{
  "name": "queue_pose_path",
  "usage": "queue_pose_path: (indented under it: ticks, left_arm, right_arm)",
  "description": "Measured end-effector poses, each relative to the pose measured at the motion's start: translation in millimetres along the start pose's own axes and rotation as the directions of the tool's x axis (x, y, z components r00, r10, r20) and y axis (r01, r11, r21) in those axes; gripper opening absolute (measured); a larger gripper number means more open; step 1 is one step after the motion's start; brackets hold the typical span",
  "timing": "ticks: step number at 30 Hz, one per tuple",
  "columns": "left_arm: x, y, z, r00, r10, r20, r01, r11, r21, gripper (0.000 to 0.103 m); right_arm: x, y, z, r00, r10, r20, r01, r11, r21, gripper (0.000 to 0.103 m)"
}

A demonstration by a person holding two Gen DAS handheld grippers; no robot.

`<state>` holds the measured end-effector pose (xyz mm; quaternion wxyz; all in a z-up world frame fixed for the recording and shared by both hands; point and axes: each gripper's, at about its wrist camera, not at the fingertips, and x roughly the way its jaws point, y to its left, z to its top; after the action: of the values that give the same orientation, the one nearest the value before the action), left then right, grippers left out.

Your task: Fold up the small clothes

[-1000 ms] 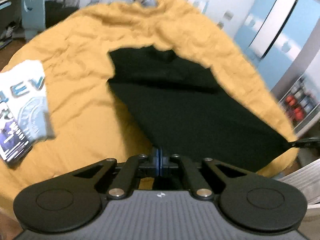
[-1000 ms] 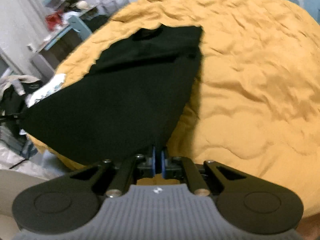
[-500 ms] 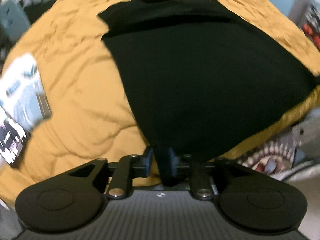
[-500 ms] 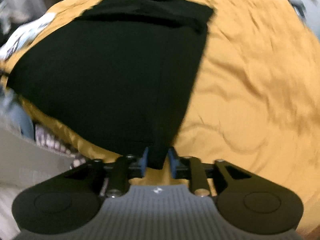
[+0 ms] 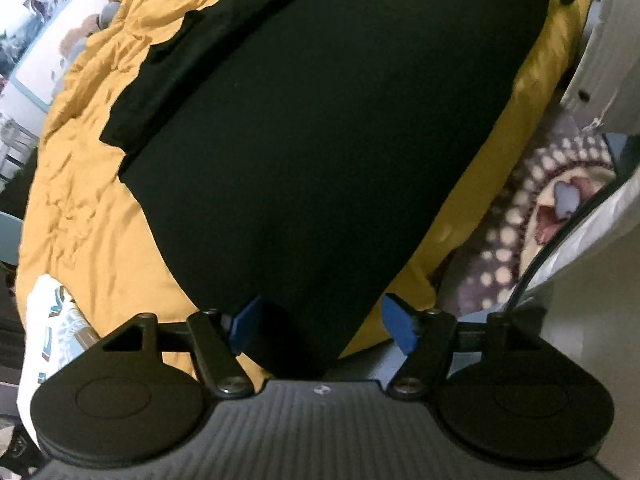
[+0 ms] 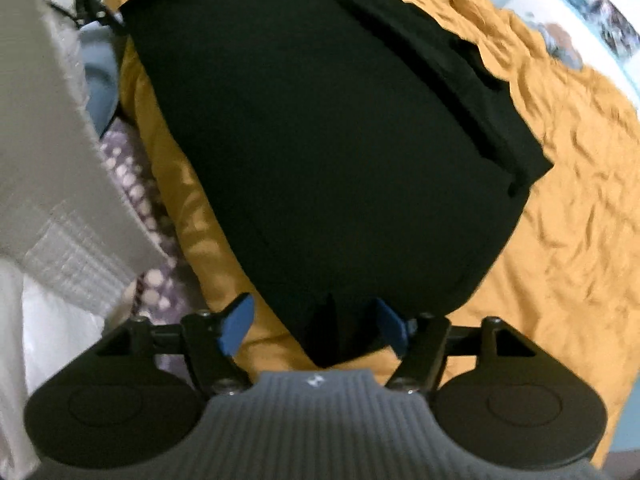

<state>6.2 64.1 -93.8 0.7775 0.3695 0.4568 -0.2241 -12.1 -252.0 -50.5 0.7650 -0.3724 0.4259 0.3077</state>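
Observation:
A black T-shirt (image 5: 320,140) lies spread flat on a mustard-yellow bedspread (image 5: 88,184), its hem towards me and its collar end at the far side. My left gripper (image 5: 322,326) hovers over one hem corner. Its jaws are opening, and the blue pads (image 5: 245,322) stand apart from the cloth lying between them. In the right wrist view the same black T-shirt (image 6: 328,128) fills the middle. My right gripper (image 6: 314,322) is over the other hem corner, jaws opening, pads (image 6: 236,322) clear of the cloth between them.
A folded white printed garment (image 5: 48,320) lies on the bedspread (image 6: 572,216) at the left. A dotted patterned blanket (image 5: 540,216) hangs past the near bed edge, by a white box (image 6: 44,140). Pictures line the far wall.
Both grippers let go of the shirt's hem corners and opened wide. They rolled and sank towards the bed, and the shirt went from hanging taut to lying flat.

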Motion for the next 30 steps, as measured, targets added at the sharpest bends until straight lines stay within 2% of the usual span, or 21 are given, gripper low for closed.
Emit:
queue_pose_path:
  ticks: [3, 5, 8, 9, 10, 11, 12, 13, 14, 15, 19, 22, 24, 25, 27, 28, 30]
  left_arm:
    - [3, -5, -1, 1.000, 0.031, 0.005, -0.031, 0.999, 0.014, 0.080]
    - [8, -9, 1, 0.998, 0.066, -0.002, -0.065, 0.996, 0.056, 0.082]
    - [20, -13, 5, 0.993, 0.114, -0.016, -0.111, 0.988, 0.103, 0.082]
    - [22, -14, 6, 0.992, 0.124, -0.017, -0.121, 0.987, 0.110, 0.078]
    - [21, -14, 6, 0.991, 0.131, -0.012, -0.129, 0.986, 0.107, 0.073]
    - [19, -13, 5, 0.990, 0.141, -0.003, -0.140, 0.985, 0.098, 0.055]
    - [13, -11, 4, 0.990, 0.139, 0.010, -0.140, 0.987, 0.079, 0.046]
    - [7, -7, 4, 0.992, 0.126, 0.024, -0.127, 0.991, 0.048, 0.021]
    - [1, -2, 3, 0.990, 0.134, 0.038, -0.134, 0.991, 0.011, 0.006]
    - [-5, 4, 3, 0.990, 0.133, 0.053, -0.132, 0.991, -0.024, 0.000]
    - [-36, 28, 5, 0.970, 0.195, 0.143, -0.172, 0.972, -0.163, 0.000]
    - [-47, 42, 10, 0.962, 0.213, 0.173, -0.173, 0.961, -0.217, 0.000]
    - [-49, 45, 12, 0.968, 0.186, 0.166, -0.151, 0.968, -0.202, 0.000]
    - [-47, 46, 12, 0.981, 0.128, 0.149, -0.102, 0.980, -0.171, 0.000]
    - [-42, 40, 9, 0.991, 0.035, 0.127, -0.023, 0.995, -0.095, 0.014]
    - [-37, 36, 7, 0.993, 0.011, 0.114, -0.004, 0.998, -0.059, 0.022]
    - [-28, 27, 3, 0.996, 0.008, 0.085, -0.007, 1.000, -0.004, 0.069]
  right_arm:
    - [-11, -7, 0, 1.000, -0.003, 0.028, 0.003, 1.000, 0.007, 0.072]
    - [-12, -6, 5, 0.997, 0.033, 0.063, -0.033, 0.999, 0.002, 0.077]
    - [6, 5, 12, 0.995, 0.083, 0.048, -0.080, 0.995, -0.054, 0.077]
    - [13, 7, 14, 0.995, 0.092, 0.035, -0.090, 0.994, -0.069, 0.077]
    - [23, 8, 15, 0.995, 0.098, 0.016, -0.096, 0.992, -0.082, 0.077]
    - [31, 9, 17, 0.995, 0.098, -0.002, -0.097, 0.991, -0.096, 0.077]
    - [35, 10, 18, 0.995, 0.099, -0.007, -0.100, 0.990, -0.103, 0.077]
    - [36, 10, 19, 0.994, 0.107, -0.004, -0.107, 0.989, -0.102, 0.077]
    - [35, 9, 20, 0.993, 0.120, 0.007, -0.119, 0.988, -0.094, 0.077]
    - [33, 7, 23, 0.990, 0.138, 0.024, -0.136, 0.987, -0.084, 0.077]
    - [32, 4, 32, 0.975, 0.209, 0.073, -0.208, 0.978, -0.023, 0.078]
    - [42, 11, 34, 0.979, 0.196, 0.050, -0.195, 0.981, -0.019, 0.078]
    - [48, 18, 32, 0.983, 0.182, 0.028, -0.181, 0.983, -0.030, 0.078]
    - [48, 19, 30, 0.984, 0.178, 0.023, -0.178, 0.984, -0.035, 0.078]
    - [50, 17, 25, 0.988, 0.157, -0.002, -0.157, 0.987, -0.031, 0.078]
    - [51, 15, 21, 0.992, 0.127, -0.024, -0.128, 0.991, -0.036, 0.078]
    - [55, 11, 11, 0.995, 0.070, -0.069, -0.074, 0.996, -0.059, 0.078]
